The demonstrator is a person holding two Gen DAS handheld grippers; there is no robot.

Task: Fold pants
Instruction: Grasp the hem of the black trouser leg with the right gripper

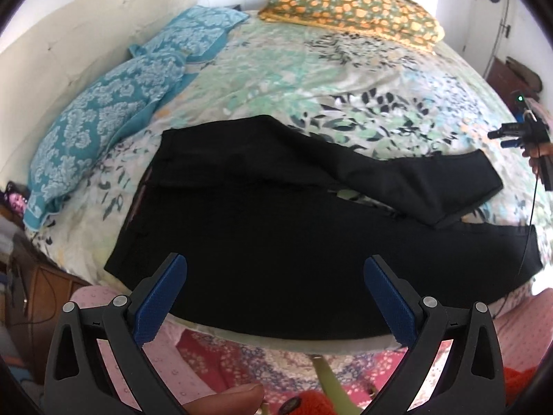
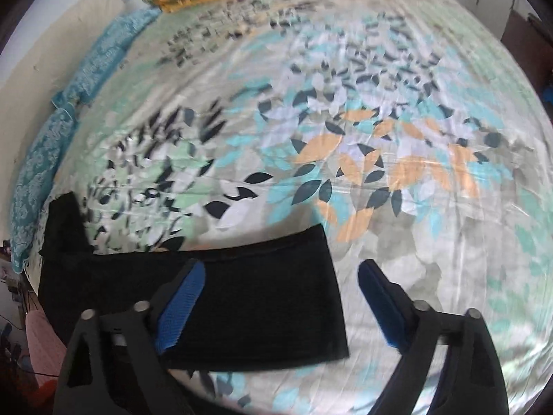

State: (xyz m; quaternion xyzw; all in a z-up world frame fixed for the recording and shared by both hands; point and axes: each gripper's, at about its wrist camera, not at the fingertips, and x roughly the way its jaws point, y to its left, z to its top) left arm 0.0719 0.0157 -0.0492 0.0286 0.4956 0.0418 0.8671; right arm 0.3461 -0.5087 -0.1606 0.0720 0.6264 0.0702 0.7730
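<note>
one black pants (image 1: 276, 228), three pillows (image 1: 96, 128), two tools (image 1: 276, 294)

No text, label, brand, number or sign can be read in either view; only leaf and flower patterns are printed on the bedding.

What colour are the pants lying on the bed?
Plain black pants, spread on the leaf-print bedsheet; clearest in the left wrist view.
</note>
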